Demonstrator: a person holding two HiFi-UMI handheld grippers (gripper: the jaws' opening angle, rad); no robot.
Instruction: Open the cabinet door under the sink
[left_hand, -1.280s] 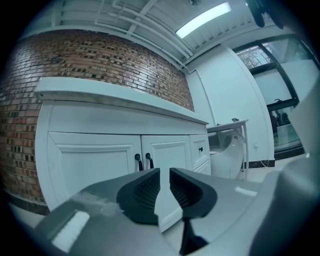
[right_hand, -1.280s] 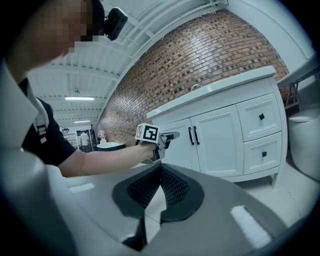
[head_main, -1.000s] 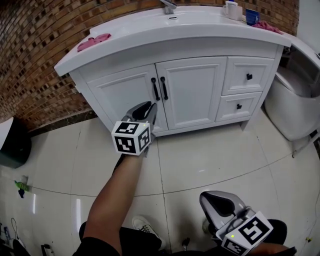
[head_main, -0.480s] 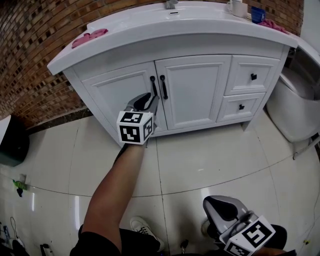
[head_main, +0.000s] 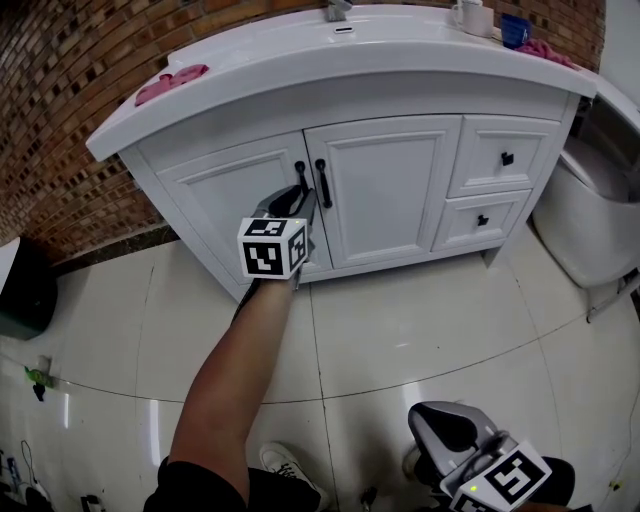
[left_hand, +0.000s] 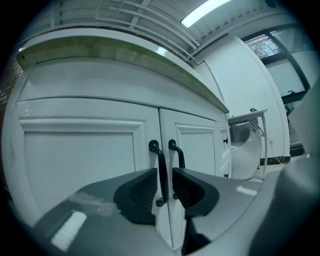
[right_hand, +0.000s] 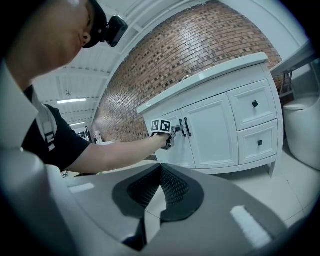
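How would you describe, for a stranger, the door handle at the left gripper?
Find the white sink cabinet against the brick wall. Two black handles stand side by side at its middle. Take the left handle, between the open jaws of the left gripper; the right handle stands free.

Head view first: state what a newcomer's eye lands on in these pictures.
The left gripper, on an outstretched arm, reaches the white vanity cabinet under the sink. Its jaws sit either side of the left door's black bar handle, not quite clamped. Behind the cabinet runs a red brick wall. The right gripper hangs low over the pale tiled floor, jaws together, empty.
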